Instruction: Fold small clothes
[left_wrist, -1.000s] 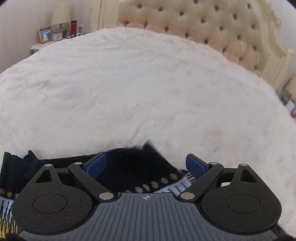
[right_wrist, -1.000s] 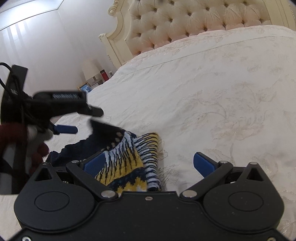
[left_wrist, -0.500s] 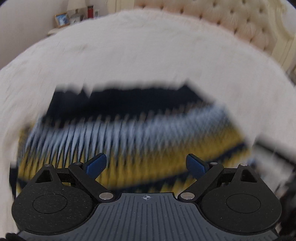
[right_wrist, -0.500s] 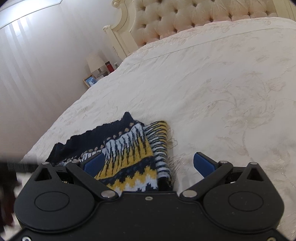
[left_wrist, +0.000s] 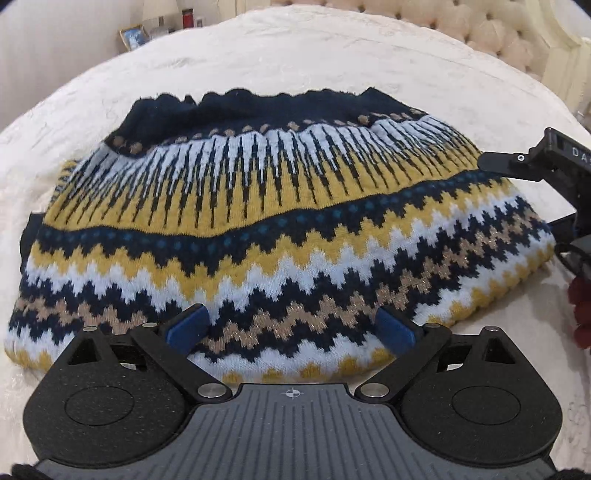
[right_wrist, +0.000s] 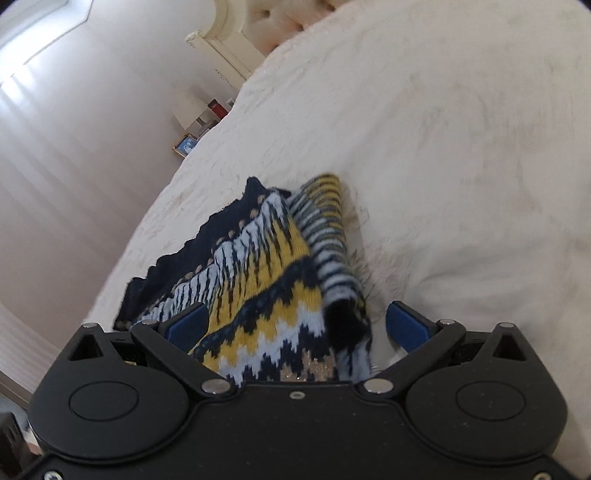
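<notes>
The folded patterned sweater (left_wrist: 280, 229) lies on the bedspread (left_wrist: 295, 48); left gripper (left_wrist: 291, 328) and right gripper (right_wrist: 295, 325) both gape beside it, holding nothing.

A wide bed (left_wrist: 332, 48) with a cream, faintly embroidered cover (right_wrist: 461, 129) carries everything here. Directly on it lies one folded knit sweater (left_wrist: 280, 221), navy with yellow, white and tan zigzag bands. Its dark scalloped hem points toward twelve o'clock in the left wrist view.
</notes>
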